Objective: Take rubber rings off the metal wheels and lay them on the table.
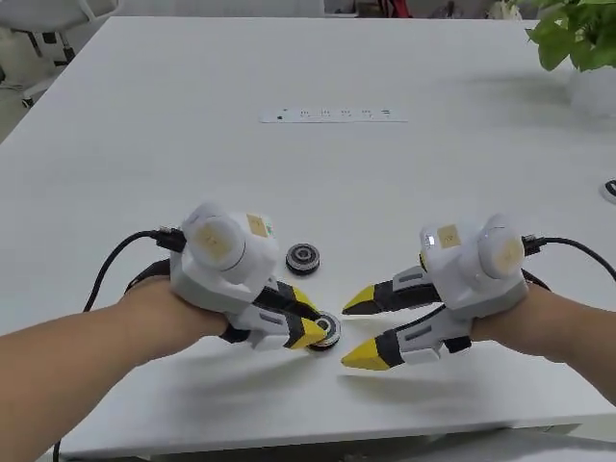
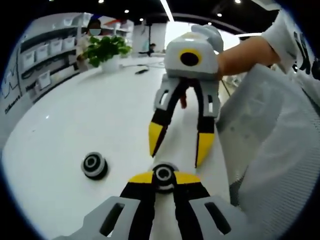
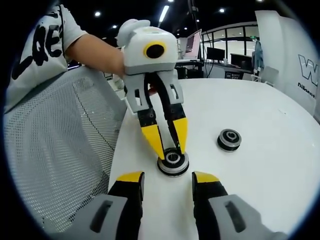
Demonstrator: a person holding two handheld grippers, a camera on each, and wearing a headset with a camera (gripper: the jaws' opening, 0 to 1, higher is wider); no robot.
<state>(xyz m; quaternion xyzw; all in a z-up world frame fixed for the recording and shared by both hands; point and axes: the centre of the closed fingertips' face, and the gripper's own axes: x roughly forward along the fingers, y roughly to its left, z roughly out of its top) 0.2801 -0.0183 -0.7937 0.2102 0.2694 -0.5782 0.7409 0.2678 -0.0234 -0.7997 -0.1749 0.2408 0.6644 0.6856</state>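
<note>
A small metal wheel with a black rubber ring lies on the white table near its front edge. My left gripper is shut on that wheel, its yellow tips pressing the two sides. My right gripper faces it from the right, open, its tips a little short of the wheel. In the right gripper view my own open jaws frame the wheel, with the left gripper pinching it from beyond. A second ringed wheel lies loose just behind.
A flush socket strip is set in the table's middle. A potted plant stands at the far right corner. Black cables trail from both grippers. A mesh chair back is close by the front edge.
</note>
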